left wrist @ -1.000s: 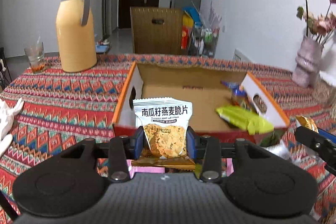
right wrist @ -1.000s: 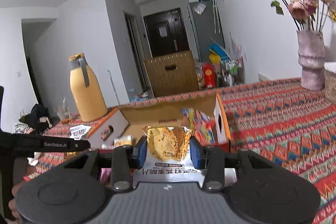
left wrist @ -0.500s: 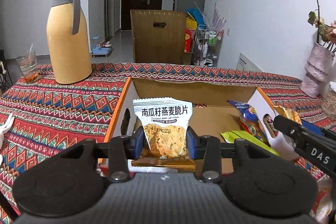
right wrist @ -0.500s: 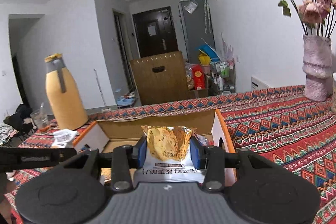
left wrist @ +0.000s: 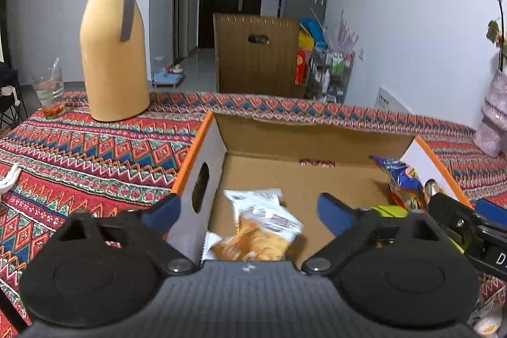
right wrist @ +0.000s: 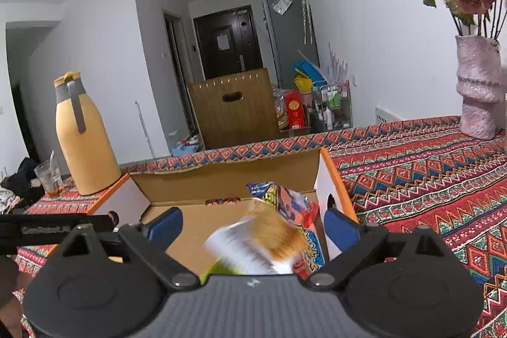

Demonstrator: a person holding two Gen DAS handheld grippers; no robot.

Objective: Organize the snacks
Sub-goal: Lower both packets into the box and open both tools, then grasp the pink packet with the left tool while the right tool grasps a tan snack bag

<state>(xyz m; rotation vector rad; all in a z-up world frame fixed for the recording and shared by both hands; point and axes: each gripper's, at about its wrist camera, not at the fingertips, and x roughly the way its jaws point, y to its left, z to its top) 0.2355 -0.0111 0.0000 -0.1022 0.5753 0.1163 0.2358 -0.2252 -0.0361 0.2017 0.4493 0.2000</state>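
An open cardboard box with orange edges sits on the patterned tablecloth. My left gripper hangs over the box's left end, its jaws opening wide; a white oat-crisp packet has left them and drops blurred into the box. My right gripper is over the box's right end, jaws also opening, and its own oat-crisp packet falls blurred between the spread fingers, touching neither. A blue-and-red snack bag and a green packet lie at the right end.
A tall yellow thermos and a drinking glass stand on the cloth left of the box. A pink vase with dried roses stands far right. The right gripper's finger shows beside the box in the left wrist view.
Both grippers moved forward over the box, then spread their jaws and let go of their oat-crisp packets, which now fall into the box.
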